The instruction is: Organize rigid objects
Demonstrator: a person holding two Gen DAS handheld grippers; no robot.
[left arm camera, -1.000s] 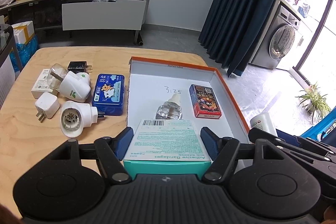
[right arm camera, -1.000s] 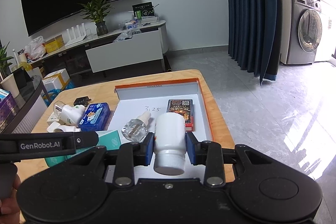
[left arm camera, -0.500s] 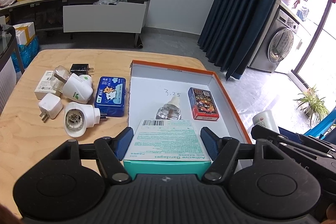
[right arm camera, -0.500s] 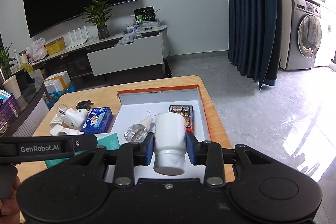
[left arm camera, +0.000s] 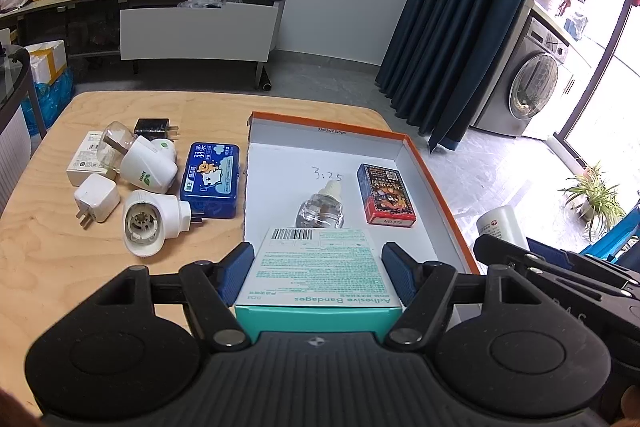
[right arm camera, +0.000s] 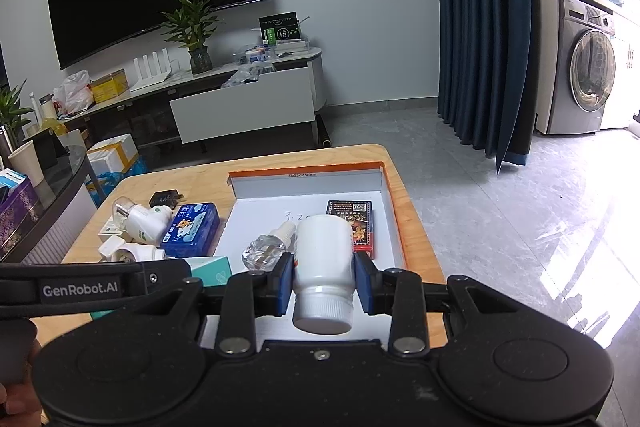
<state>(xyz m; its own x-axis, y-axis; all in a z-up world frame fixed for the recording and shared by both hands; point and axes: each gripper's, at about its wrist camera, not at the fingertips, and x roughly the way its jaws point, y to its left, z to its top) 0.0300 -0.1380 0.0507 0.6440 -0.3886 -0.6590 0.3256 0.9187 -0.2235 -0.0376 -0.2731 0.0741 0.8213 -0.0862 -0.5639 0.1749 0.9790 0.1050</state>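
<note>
1. Over the tray's point(left arm camera: 436, 183) near edge: left gripper point(left arm camera: 318, 269) clamps the bandage box point(left arm camera: 318, 269).
2. Right gripper point(right arm camera: 323, 277) pinches white bottle point(right arm camera: 324, 251), cap toward camera.
3. At 12 o'clock beyond the box: clear vial point(left arm camera: 322, 209); card pack point(left arm camera: 386, 199) at 1 o'clock.
</note>
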